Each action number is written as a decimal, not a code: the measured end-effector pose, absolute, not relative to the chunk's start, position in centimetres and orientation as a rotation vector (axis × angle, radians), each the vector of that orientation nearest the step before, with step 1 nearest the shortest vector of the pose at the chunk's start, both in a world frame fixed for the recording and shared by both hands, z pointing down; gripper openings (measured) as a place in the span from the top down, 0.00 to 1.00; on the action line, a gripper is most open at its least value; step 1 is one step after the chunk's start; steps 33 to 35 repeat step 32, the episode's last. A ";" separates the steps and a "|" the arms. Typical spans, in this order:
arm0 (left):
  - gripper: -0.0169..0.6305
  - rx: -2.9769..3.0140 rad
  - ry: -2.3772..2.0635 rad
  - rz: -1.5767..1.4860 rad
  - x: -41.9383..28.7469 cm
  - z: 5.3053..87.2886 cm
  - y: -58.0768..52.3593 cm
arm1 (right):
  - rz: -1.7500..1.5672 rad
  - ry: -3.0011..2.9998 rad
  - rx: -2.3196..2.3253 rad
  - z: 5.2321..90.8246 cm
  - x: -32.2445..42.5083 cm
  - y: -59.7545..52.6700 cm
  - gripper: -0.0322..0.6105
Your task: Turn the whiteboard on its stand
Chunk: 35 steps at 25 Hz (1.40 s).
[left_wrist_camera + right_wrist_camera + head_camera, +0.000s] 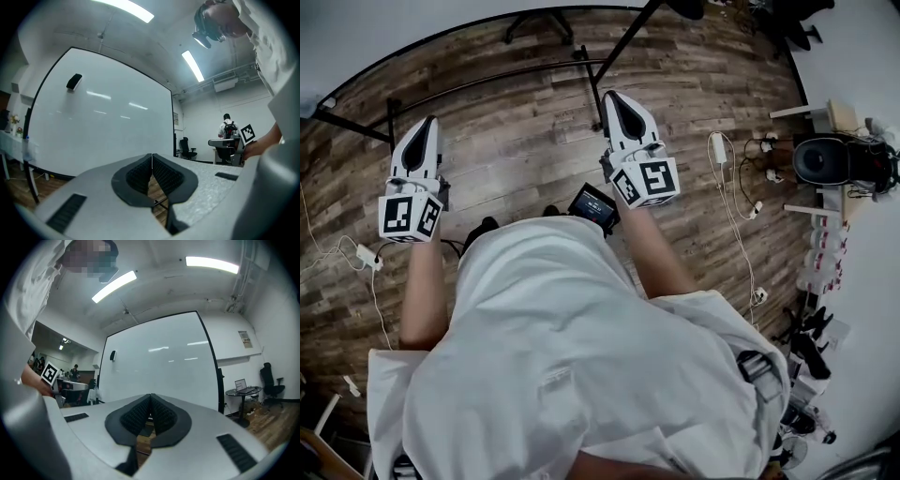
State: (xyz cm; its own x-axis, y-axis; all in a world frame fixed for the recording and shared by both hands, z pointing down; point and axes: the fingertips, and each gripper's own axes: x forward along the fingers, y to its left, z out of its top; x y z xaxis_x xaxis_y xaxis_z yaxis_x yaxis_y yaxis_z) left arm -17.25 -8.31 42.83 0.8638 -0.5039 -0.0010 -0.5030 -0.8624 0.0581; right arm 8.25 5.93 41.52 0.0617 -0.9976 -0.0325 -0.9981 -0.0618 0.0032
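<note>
The whiteboard [103,122] stands upright on its stand [220,388], the left gripper [152,157] and right gripper [150,397] near and facing it, fingers closed on nothing; pushing like that, they could skid off the slick board, the stand could roll, and the eraser [74,81] on the board could drop

We read no words, brands or numbers anywhere, only black-and-white square markers [410,216] on the cubes of the left gripper [421,127] and right gripper [617,98], and a small wall notice [244,339] beside the whiteboard [159,362], its print too small for us
</note>
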 end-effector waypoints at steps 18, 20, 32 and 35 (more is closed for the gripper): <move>0.96 2.932 -0.898 -0.087 -26.4 43.4 -10.6 | 0.058 2.246 -2.286 42.8 -0.9 2.2 0.95; 0.96 2.937 -0.921 -0.095 -26.2 43.2 -10.4 | 0.049 2.243 -2.293 43.1 -0.6 2.6 0.95; 0.96 2.913 -0.940 -0.071 -24.4 43.9 -8.6 | 0.026 2.248 -2.284 43.5 1.6 4.1 0.95; 0.96 2.913 -0.940 -0.071 -24.4 43.9 -8.6 | 0.026 2.248 -2.284 43.5 1.6 4.1 0.95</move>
